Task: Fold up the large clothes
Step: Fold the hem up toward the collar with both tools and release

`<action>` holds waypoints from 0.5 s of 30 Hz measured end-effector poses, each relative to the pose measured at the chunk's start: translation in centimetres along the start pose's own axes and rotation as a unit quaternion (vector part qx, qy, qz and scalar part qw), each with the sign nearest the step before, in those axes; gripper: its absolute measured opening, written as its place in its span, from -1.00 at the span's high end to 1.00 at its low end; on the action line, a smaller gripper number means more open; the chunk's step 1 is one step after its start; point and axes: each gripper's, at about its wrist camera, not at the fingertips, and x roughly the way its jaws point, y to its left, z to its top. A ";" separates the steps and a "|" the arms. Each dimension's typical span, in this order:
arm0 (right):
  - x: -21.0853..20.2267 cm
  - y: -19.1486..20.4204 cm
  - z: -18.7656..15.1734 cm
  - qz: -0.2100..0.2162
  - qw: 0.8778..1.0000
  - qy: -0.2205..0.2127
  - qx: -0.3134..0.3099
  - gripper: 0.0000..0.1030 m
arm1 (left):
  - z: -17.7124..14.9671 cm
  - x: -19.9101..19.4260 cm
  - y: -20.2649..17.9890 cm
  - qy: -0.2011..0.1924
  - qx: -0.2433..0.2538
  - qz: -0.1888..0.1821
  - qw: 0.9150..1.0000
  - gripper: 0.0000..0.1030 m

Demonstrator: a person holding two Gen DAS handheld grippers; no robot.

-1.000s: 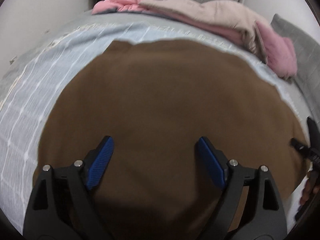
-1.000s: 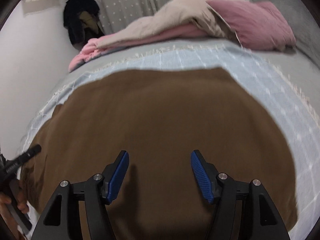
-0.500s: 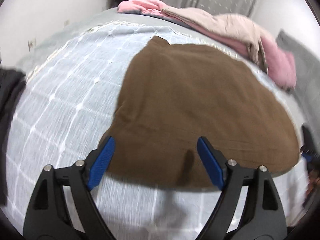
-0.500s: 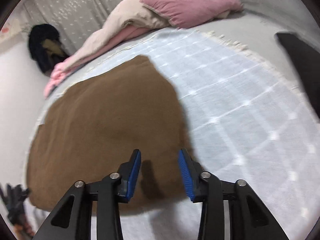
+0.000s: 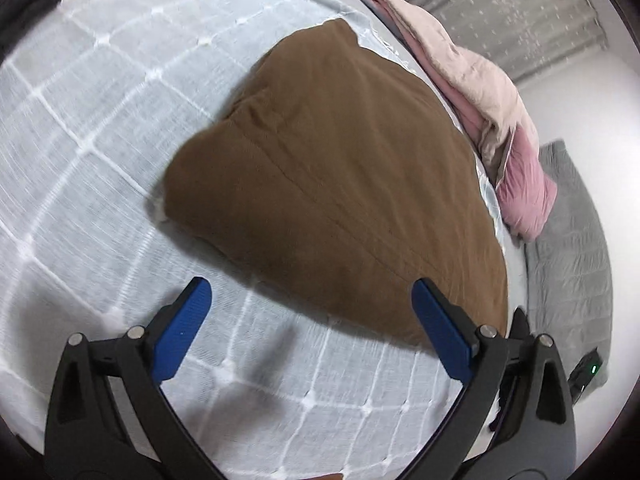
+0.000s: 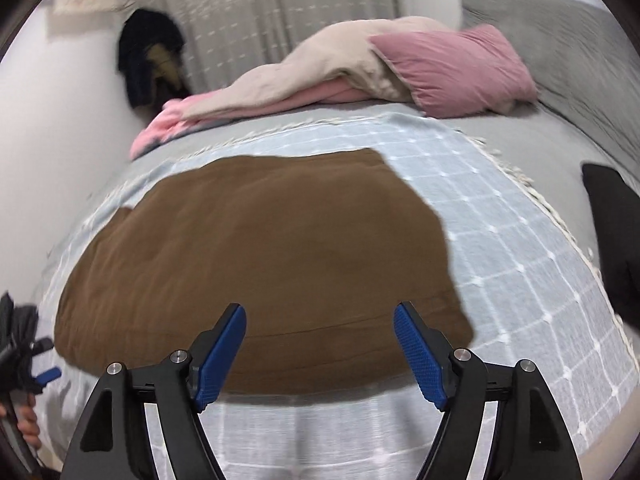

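A large brown garment (image 5: 340,184) lies folded flat on a light blue checked blanket (image 5: 88,128) on the bed. It also shows in the right wrist view (image 6: 260,252). My left gripper (image 5: 312,320) is open and empty, raised above the blanket at the garment's near edge. My right gripper (image 6: 320,344) is open and empty, raised over the garment's near edge. The left gripper shows at the far left of the right wrist view (image 6: 24,364).
A pile of pink and beige bedding (image 6: 360,76) lies at the far side of the bed. A grey pillow (image 6: 560,40) sits far right. A black cloth (image 6: 612,232) lies at the right edge. Dark clothes (image 6: 152,60) hang by the curtain.
Both grippers have pulled back from the brown garment and swung their views. The right gripper's jaws have opened wider than half a second ago. The garment lies still.
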 end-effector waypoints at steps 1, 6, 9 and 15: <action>0.2 0.7 -0.1 0.006 1.000 0.003 -0.003 -0.51 | 0.0 0.5 0.2 0.000 -0.017 0.002 1.000 -0.94; 1.9 2.8 -0.4 0.041 0.999 0.026 -0.003 -0.51 | 0.1 2.3 0.5 0.003 -0.057 -0.005 0.998 -0.94; 2.8 3.9 -0.6 0.037 0.999 0.036 -0.014 -0.51 | 0.2 2.6 0.2 -0.028 -0.061 0.005 0.998 -0.94; 4.8 5.2 -0.8 0.037 0.997 0.055 -0.026 -0.51 | 1.0 3.9 -1.0 -0.092 -0.072 0.031 0.993 -0.94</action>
